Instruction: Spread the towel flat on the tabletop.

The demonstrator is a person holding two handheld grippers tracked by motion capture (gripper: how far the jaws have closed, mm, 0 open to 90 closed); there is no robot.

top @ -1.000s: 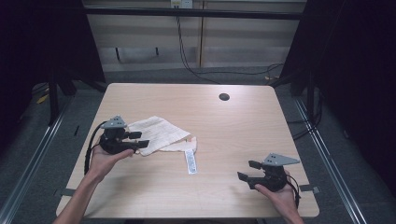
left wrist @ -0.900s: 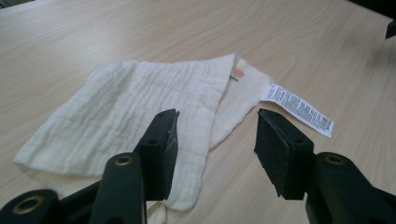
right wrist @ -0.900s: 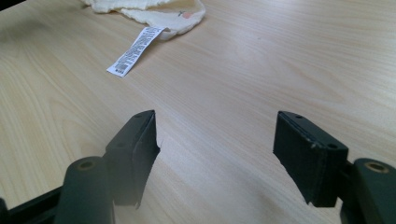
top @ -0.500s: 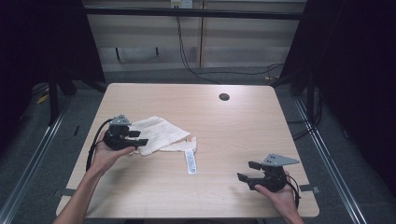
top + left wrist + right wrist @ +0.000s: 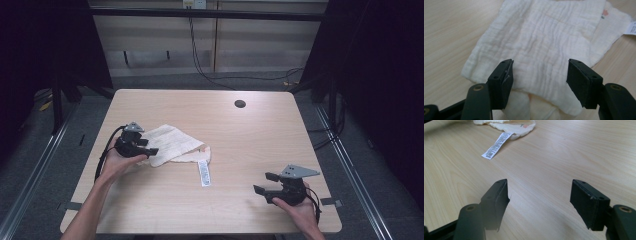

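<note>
Right gripper (image 5: 264,183), near right corner of the pale wooden table (image 5: 260,135): my jaws wide, nothing between them.

Left gripper (image 5: 148,147), left edge: jaws have just been opening, wide over the white crinkled muslin cloth (image 5: 172,145), folded, left of centre.

Risk, as I judge it: closing here pinches several layers, dragging the fold apart; the white printed care label (image 5: 204,173) may snag.
</note>
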